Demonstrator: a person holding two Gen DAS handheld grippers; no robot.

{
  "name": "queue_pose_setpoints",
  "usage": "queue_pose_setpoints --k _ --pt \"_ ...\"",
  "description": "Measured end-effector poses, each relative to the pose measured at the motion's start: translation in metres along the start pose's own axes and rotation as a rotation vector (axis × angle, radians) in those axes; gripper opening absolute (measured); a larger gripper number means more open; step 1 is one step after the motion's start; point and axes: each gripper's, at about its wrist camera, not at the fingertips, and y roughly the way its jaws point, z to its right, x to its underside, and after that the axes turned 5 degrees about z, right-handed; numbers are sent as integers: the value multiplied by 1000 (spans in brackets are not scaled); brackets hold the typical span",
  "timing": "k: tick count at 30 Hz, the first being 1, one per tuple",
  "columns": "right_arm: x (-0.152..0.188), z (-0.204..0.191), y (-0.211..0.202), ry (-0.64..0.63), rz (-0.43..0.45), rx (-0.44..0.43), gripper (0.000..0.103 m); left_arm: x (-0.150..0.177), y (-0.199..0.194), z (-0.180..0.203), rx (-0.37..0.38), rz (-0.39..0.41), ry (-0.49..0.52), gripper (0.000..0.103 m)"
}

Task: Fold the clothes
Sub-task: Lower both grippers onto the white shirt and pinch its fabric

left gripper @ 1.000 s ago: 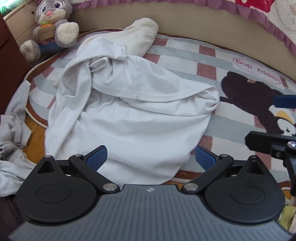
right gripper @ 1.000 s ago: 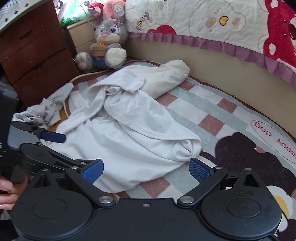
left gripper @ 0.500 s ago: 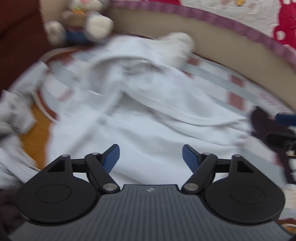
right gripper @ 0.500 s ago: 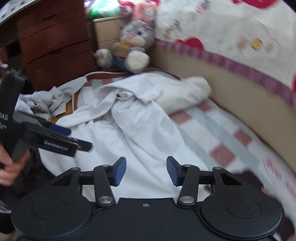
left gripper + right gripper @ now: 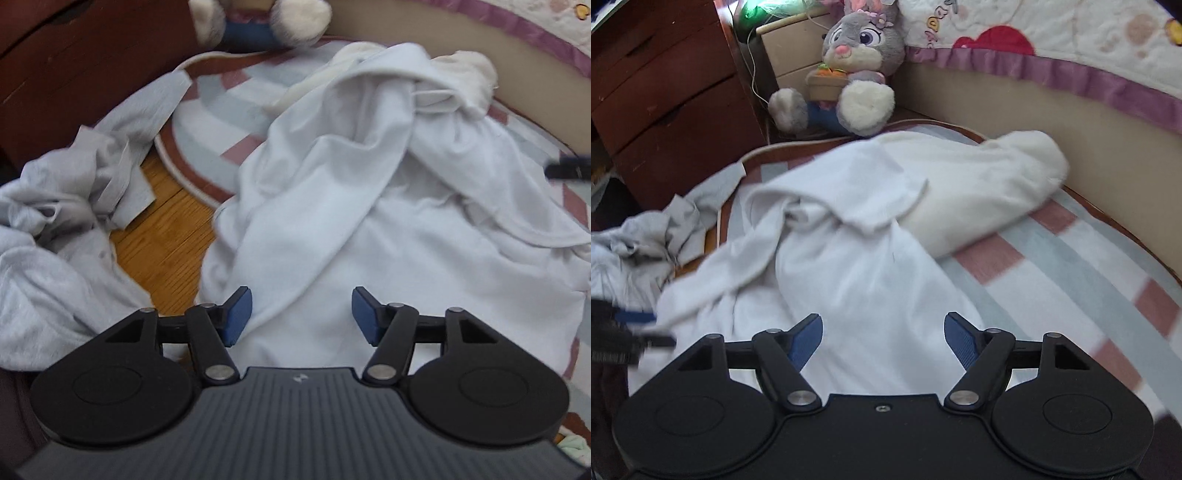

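Observation:
A crumpled white garment (image 5: 388, 206) lies on a striped round rug (image 5: 221, 107); it also shows in the right wrist view (image 5: 857, 266). My left gripper (image 5: 301, 315) is open and empty, low over the garment's near left part. My right gripper (image 5: 882, 339) is open and empty, just above the garment's middle. A cream fluffy piece (image 5: 979, 188) lies under the garment's far end, by the bed base. The left gripper's fingertip (image 5: 631, 317) shows at the left edge of the right wrist view.
A heap of grey clothes (image 5: 55, 229) lies on the wooden floor (image 5: 162, 229) left of the rug. A plush rabbit (image 5: 849, 66) sits at the back by a dark wooden dresser (image 5: 665, 92). The bed base (image 5: 1089, 125) runs along the right.
Both grippers have moved forward and left over the white garment. The right gripper's jaws narrowed half a second ago and stand wider now. The left jaws have closed in a little.

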Motion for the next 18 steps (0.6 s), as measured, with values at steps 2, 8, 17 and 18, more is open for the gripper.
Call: queue_pose_setpoints --k 2,8,17,18 --pt "-14 1 22 -15 3 10 77 2 7 -8 9 -9 -30 79" --pt "-25 13 84 27 -59 3 78 7 28 -31 36 -36 -118 84" --pt "29 4 66 223 -74 -154 11 20 59 -56 207 -119 -368 56" --pt "33 -3 58 199 -63 -159 9 20 55 -50 209 -108 -340 43"
